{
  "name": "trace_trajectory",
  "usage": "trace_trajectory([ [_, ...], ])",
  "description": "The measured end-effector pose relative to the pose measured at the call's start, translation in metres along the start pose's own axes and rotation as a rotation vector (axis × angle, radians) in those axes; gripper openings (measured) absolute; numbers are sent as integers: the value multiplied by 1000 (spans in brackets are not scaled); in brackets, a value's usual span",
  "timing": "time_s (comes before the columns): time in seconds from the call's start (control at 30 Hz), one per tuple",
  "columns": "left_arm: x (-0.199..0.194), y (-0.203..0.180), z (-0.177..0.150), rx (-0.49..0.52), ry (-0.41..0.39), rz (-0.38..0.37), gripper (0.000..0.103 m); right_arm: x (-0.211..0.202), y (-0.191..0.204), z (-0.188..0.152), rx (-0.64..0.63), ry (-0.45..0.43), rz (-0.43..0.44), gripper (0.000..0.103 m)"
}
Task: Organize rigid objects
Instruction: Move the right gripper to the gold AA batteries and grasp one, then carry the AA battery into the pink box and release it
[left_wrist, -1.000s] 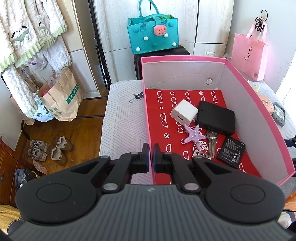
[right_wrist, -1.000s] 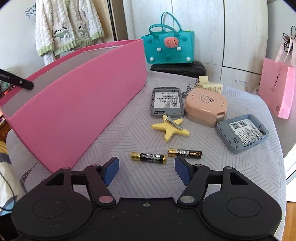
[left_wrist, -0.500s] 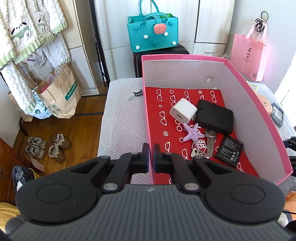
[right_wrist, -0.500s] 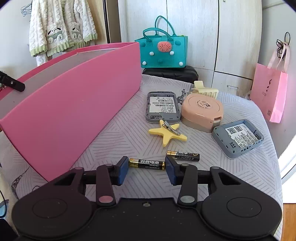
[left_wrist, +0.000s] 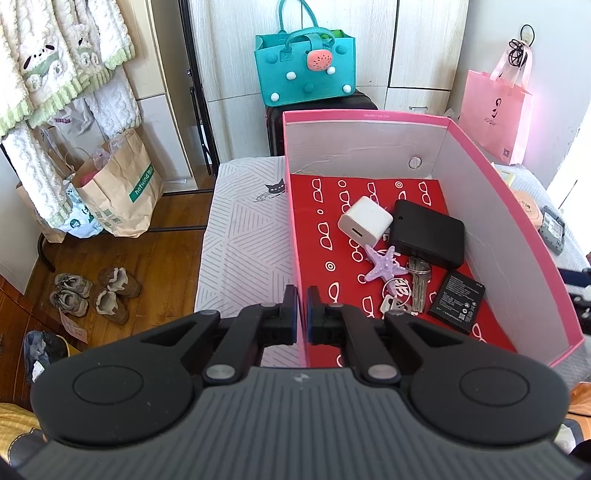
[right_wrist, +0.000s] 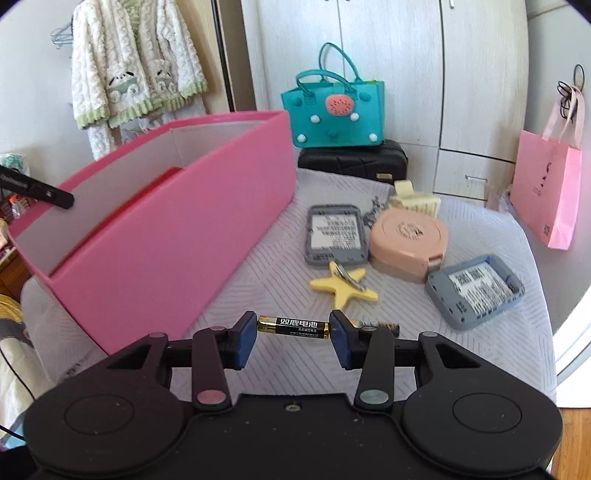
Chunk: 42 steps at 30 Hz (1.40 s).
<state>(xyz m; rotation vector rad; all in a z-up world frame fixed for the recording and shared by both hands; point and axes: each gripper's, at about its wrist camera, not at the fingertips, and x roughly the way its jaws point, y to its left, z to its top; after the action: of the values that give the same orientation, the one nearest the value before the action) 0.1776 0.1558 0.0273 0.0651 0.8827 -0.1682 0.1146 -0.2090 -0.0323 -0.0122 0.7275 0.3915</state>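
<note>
On the bed cover (right_wrist: 424, 354), right of box: loose items
Right gripper (right_wrist: 293, 339): pads closed onto the ends of one AA battery (right_wrist: 293, 326), held crosswise, partly closed width
Second battery (right_wrist: 380, 325): lying on cover just behind right pad
Nearby: yellow star clip (right_wrist: 343, 286), pink round case (right_wrist: 408, 238), two grey devices (right_wrist: 335, 234) (right_wrist: 476, 290)
Left gripper (left_wrist: 301, 314): fingers pinched on pink box (left_wrist: 509, 236) near-left wall, nearly fully closed
Inside box: white charger (left_wrist: 365, 220), black case (left_wrist: 428, 238), purple starfish (left_wrist: 386, 264), keys (left_wrist: 417, 282), flat battery pack (left_wrist: 457, 301)
</note>
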Motion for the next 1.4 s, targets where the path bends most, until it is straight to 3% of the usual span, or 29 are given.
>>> trace_trajectory([
  [0.3,-1,4,2,-13,-2,-12,4,-36,33,57,-58,-107,226,48],
  [0.47,0,2,0,-5,-8,-9,4,-24,62,78,-87,-43,429,48],
  [0.7,0,3,0,-2,-9,-14,4,22,106,92,-256,55,351,48],
  [0.97,1,3,0,-7,-12,-26,4,58,108,107,-335,159,305,48],
  [1.2,2,2,0,-20,-11,-27,4,45,98,115,-289,107,350,49],
  [1.4,2,6,-1,-30,-12,-34,4,24,79,121,-231,64,323,51],
])
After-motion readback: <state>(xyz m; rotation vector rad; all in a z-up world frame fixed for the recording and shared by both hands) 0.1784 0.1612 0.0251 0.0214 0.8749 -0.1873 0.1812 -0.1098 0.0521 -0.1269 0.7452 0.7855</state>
